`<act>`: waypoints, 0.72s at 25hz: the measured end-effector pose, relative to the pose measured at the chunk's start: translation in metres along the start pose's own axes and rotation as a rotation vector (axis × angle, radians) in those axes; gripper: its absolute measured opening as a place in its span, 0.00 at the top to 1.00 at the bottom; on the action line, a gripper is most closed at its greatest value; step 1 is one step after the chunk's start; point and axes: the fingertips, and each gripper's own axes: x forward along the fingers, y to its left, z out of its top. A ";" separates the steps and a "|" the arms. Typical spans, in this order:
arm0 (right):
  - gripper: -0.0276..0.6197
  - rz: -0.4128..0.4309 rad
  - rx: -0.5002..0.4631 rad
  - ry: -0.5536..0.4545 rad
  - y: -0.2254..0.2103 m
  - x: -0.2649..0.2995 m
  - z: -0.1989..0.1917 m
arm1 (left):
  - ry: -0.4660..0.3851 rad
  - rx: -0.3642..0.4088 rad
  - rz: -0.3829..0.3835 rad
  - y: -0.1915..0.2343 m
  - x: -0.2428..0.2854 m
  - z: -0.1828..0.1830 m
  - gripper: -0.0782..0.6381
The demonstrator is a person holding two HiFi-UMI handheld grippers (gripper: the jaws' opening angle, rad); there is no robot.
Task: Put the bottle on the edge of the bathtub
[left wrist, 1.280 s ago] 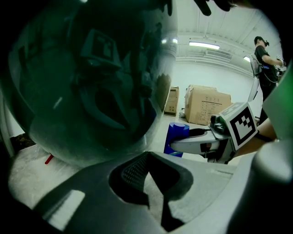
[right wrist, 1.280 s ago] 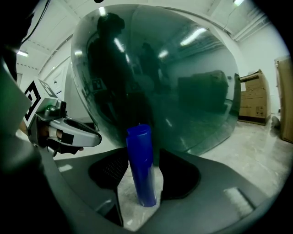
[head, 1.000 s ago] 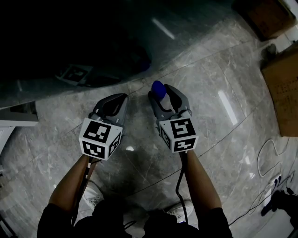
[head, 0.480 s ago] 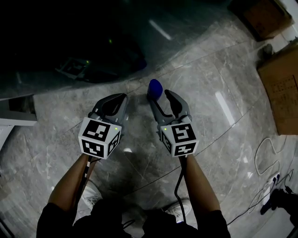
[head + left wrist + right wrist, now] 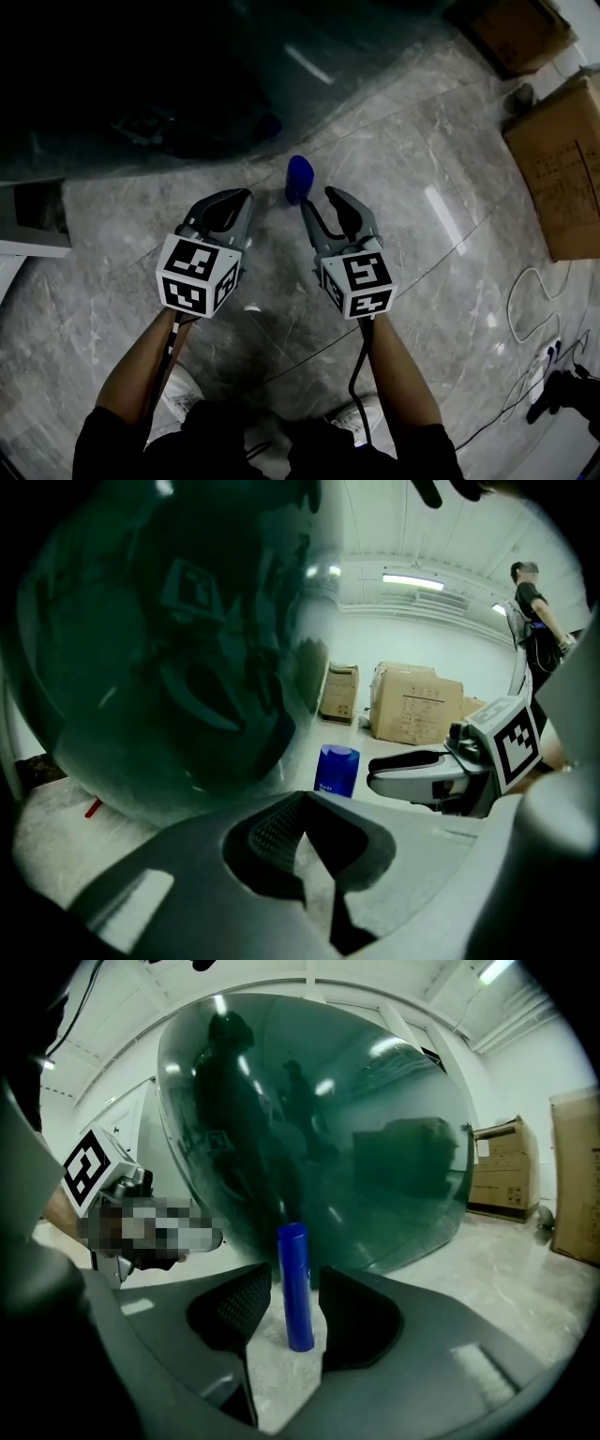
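Blue cylindrical plastic bottle (image 5: 298, 178) stands upright on the grey marble floor (image 5: 431, 150) at centre frame, below the dark glossy bathtub (image 5: 112, 84) at upper left, awaiting pickup, while the right gripper (image 5: 322, 197) has just been narrowing its parted jaws around it, pads seemingly not yet pressing.

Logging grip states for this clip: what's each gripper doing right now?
Left gripper: closed, empty.
Right gripper: open; jaws have just been closing, blue bottle upright between them, pads not touching it.
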 end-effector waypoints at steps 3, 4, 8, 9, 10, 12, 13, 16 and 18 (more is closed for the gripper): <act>0.69 -0.005 0.002 -0.008 -0.001 -0.004 0.004 | -0.006 0.004 -0.006 -0.003 0.000 0.003 0.89; 0.71 -0.007 0.000 -0.009 -0.001 -0.006 0.004 | -0.008 0.007 -0.008 -0.005 0.000 0.004 0.89; 0.75 -0.013 -0.004 -0.010 -0.001 -0.007 0.004 | -0.015 0.012 -0.020 -0.009 0.001 0.005 0.89; 0.76 -0.016 -0.005 -0.010 -0.001 -0.008 0.003 | -0.014 0.014 -0.023 -0.010 0.001 0.004 0.89; 0.78 -0.019 -0.004 -0.009 -0.002 -0.008 0.003 | -0.013 0.015 -0.025 -0.011 0.001 0.003 0.89; 0.80 -0.025 -0.005 -0.011 -0.002 -0.009 0.003 | -0.012 0.014 -0.026 -0.010 0.001 0.002 0.89; 0.82 -0.030 -0.006 -0.014 -0.002 -0.009 0.004 | -0.011 0.014 -0.026 -0.010 0.001 0.002 0.89; 0.91 -0.046 -0.011 -0.028 -0.004 -0.011 0.006 | -0.014 0.012 -0.024 -0.009 0.000 0.002 0.89; 0.91 -0.046 -0.006 -0.033 -0.004 -0.012 0.007 | -0.017 0.009 -0.024 -0.010 0.000 0.004 0.89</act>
